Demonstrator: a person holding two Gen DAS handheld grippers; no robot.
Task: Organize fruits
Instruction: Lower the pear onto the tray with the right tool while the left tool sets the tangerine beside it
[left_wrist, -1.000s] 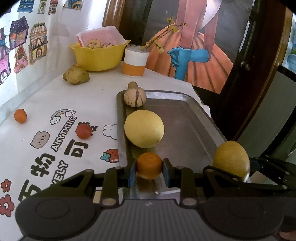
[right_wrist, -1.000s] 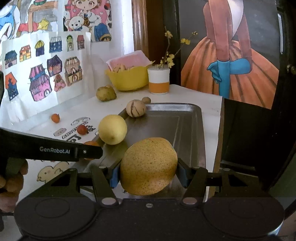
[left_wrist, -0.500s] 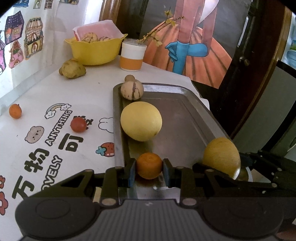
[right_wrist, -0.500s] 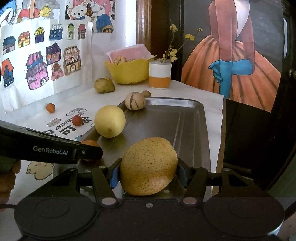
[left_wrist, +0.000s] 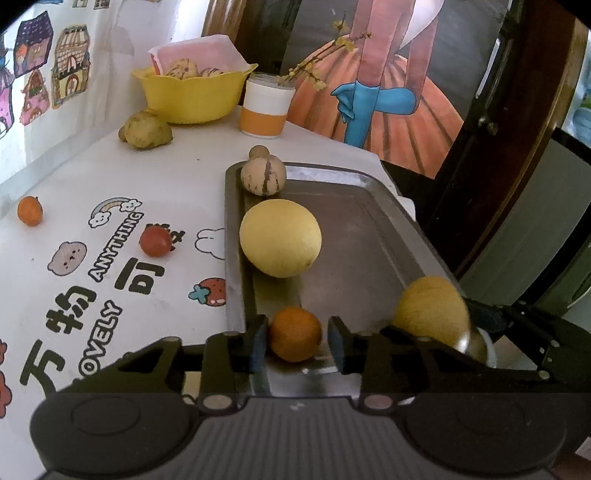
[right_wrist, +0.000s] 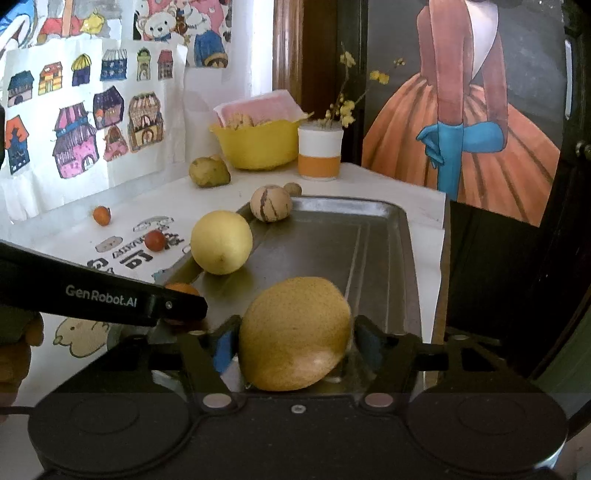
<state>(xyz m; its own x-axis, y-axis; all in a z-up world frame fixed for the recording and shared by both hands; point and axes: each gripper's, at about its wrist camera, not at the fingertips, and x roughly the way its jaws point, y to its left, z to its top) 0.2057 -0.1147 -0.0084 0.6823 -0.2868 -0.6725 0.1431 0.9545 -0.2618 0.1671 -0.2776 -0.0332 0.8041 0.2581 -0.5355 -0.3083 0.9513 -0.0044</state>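
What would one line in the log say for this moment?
task: organize fruits | left gripper: jaws open around orange, on tray | right gripper: jaws shut on pear, over tray

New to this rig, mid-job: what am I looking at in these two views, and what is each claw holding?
There is no robot arm. A person holds a two-finger gripper in each hand, each with a fisheye camera looking along its fingers. The left view shows the left gripper around a small orange on the metal tray; a gap on one side shows it is open. The right view shows the right gripper with a pear between its fingers; I cannot tell whether it is clamped. A yellow fruit and a striped fruit also lie in the tray.
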